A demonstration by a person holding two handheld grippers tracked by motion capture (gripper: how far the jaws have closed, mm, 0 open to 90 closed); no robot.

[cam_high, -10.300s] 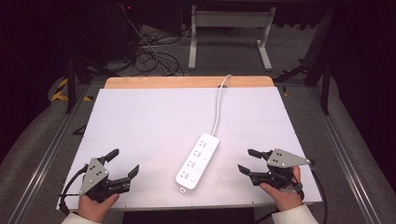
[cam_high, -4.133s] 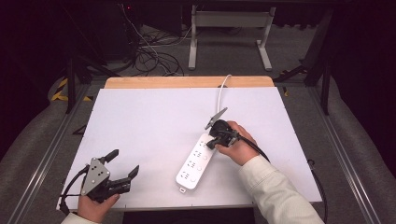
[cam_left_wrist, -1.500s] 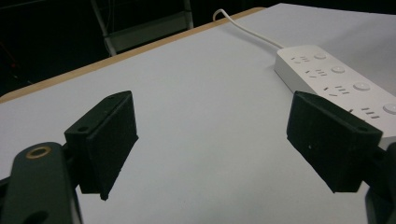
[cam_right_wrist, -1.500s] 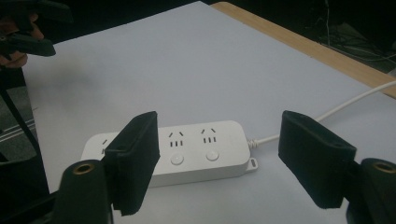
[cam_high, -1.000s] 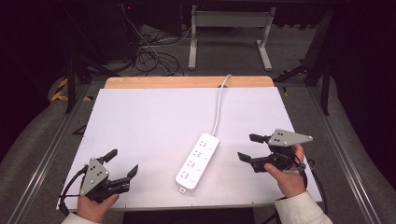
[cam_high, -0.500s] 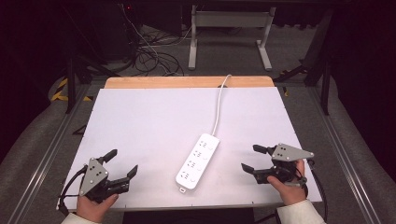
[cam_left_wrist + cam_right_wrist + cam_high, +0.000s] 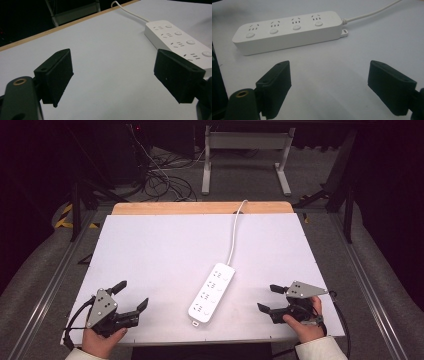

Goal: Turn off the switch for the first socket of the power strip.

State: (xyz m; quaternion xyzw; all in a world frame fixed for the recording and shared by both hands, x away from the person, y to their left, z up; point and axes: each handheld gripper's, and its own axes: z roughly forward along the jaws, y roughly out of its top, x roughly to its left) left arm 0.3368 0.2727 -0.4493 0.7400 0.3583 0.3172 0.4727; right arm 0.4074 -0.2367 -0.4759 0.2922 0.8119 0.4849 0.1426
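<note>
A white power strip [image 7: 212,292] with several sockets lies slanted near the table's front middle; its white cord [image 7: 233,237] runs off the far edge. It also lies ahead of the right gripper [image 7: 329,82] as the power strip [image 7: 289,28], and at the upper right as the power strip [image 7: 180,41] in the left gripper view. My left gripper [image 7: 131,296] rests at the front left corner, open and holding nothing. My right gripper [image 7: 270,299] sits at the front right, open, jaws apart and pointing toward the strip. The left gripper [image 7: 112,77] jaws stand wide apart over bare table.
The white table [image 7: 165,250] has a wooden strip along its far edge [image 7: 200,208]. Beyond it are dark floor, tangled cables [image 7: 160,175] and a metal stand [image 7: 245,150]. Metal rails [image 7: 365,285] run along both sides.
The right hand had reached to the strip without its gripper, then came back holding the gripper. In the last second the right gripper moved down toward the front right edge. The left stayed still.
</note>
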